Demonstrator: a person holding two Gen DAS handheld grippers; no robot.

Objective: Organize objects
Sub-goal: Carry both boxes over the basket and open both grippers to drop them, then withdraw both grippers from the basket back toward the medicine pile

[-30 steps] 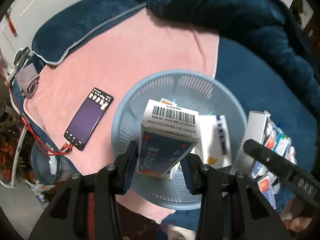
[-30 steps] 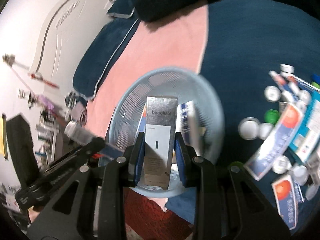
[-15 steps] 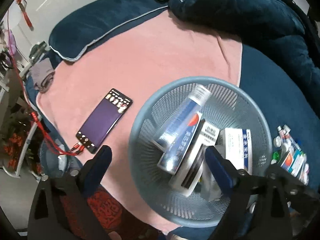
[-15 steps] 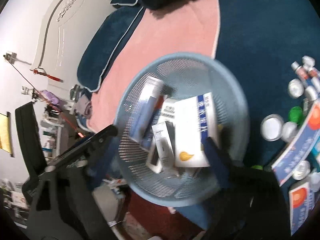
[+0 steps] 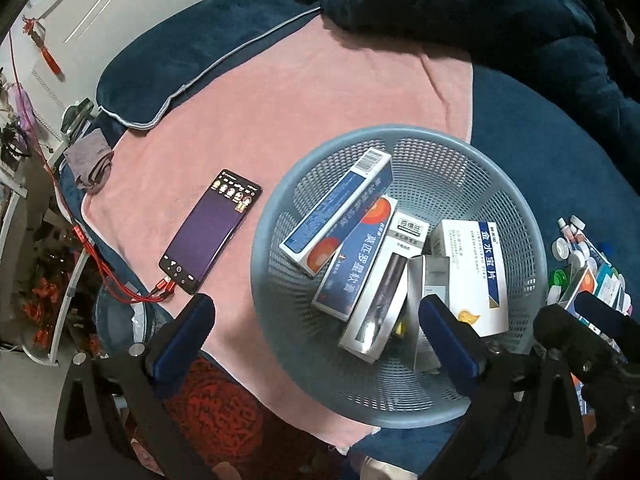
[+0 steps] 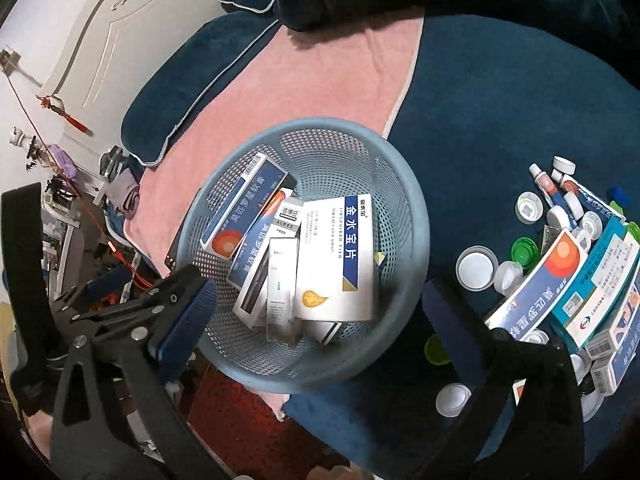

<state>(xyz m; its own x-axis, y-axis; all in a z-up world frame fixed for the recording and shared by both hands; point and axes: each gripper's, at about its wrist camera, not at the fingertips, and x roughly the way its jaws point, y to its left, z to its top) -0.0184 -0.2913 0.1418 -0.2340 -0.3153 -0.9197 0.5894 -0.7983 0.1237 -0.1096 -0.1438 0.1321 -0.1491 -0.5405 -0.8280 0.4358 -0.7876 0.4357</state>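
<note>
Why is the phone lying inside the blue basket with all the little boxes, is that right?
Not quite. The phone lies outside the blue basket, on the pink towel beside it, with red cables plugged in. Only the little boxes are inside the basket. The left wrist view shows this.

Left tool (image 5: 312,332): black angular plastic arms, silver round screws, ribbed blue pads on fingers (image 5: 184,336). Right tool (image 6: 316,312): same black frame, blue pads.
</note>
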